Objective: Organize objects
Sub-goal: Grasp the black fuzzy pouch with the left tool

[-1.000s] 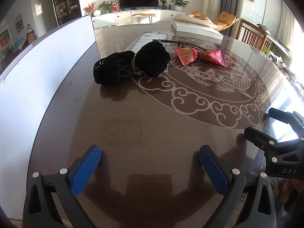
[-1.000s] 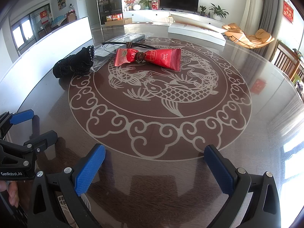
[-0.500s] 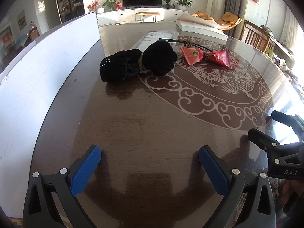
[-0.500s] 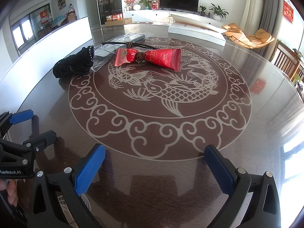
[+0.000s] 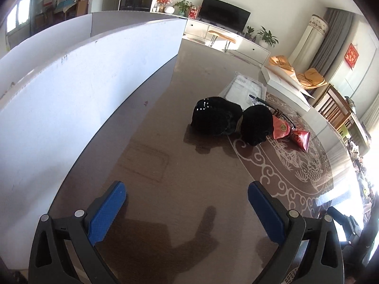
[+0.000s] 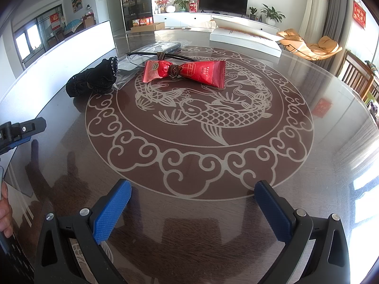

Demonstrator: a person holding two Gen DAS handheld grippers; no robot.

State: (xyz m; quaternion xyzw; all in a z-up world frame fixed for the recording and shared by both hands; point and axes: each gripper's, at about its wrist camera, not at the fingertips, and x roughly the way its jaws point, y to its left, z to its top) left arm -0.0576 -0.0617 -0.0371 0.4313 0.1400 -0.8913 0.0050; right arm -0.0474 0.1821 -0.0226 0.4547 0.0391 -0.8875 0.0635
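A black cloth bundle tied in the middle with cord (image 5: 231, 122) (image 6: 93, 80) lies on the dark round table (image 6: 189, 165). A red packet tied with a brown cord (image 6: 187, 72) (image 5: 290, 133) lies beyond it on the fish pattern. Black-framed glasses (image 6: 151, 55) lie behind the packet. My left gripper (image 5: 187, 207) is open and empty, well short of the black bundle. My right gripper (image 6: 193, 207) is open and empty near the table's front edge. The left gripper's tip also shows in the right wrist view (image 6: 22, 129).
A white board (image 5: 78, 90) stands along the table's left edge. A clear plastic bag (image 5: 246, 87) lies behind the bundle. A white flat box (image 6: 246, 39) sits at the table's far side. Wooden chairs (image 6: 357, 75) stand at the right.
My left gripper has lifted and swung to the left, so the white board fills more of its view and the bundle sits to the right. The right gripper has hardly moved.
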